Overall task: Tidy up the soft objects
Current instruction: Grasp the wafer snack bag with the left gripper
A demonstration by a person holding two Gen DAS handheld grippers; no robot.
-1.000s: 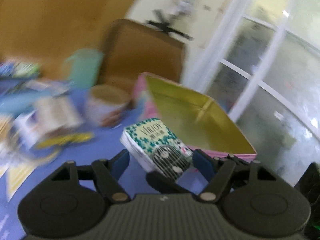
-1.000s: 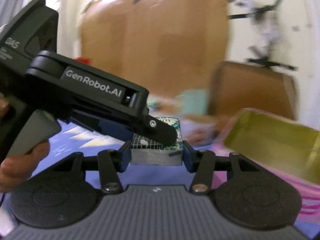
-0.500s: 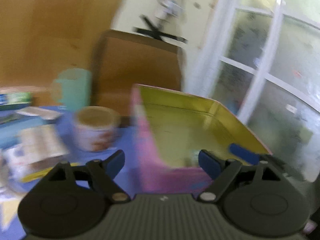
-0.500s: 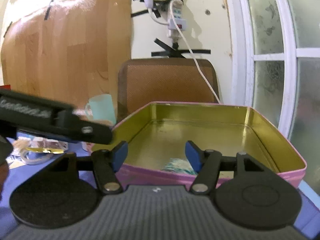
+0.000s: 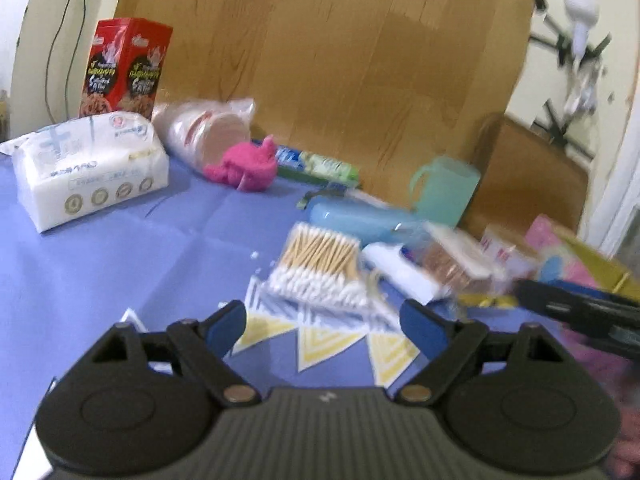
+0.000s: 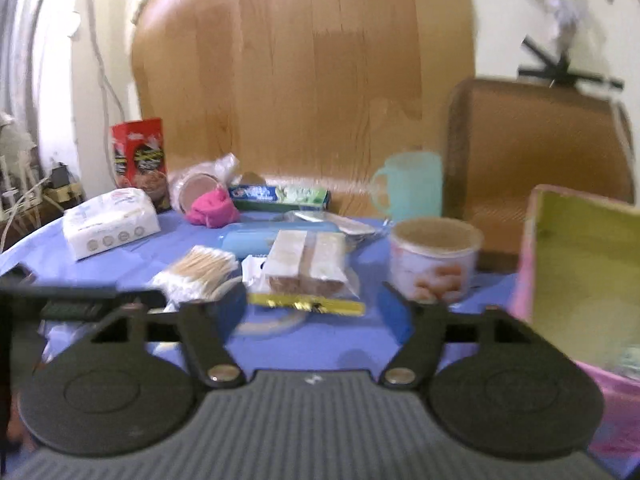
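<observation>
The left black two-finger hand-held gripper with blue pads [image 5: 322, 326] was held tilted slightly downward, its jaws opening with nothing between them. The right black two-finger hand-held gripper with blue pads [image 6: 314, 310] was likewise angled slightly downward, jaws opening and empty. Each gripper's dark body was seen at the edge of the other's view.

we see a periwinkle-blue tablecloth [image 5: 100, 264], hot-pink cloth [image 5: 244, 162], white tissue pack [image 5: 86, 168], red snack box [image 5: 126, 66], mint-green mug [image 6: 412, 184], pink tin [image 6: 580, 264] with gold inside, yellow-and-white striped pennants [image 5: 324, 340], blue gripper pads [image 5: 226, 326].
</observation>
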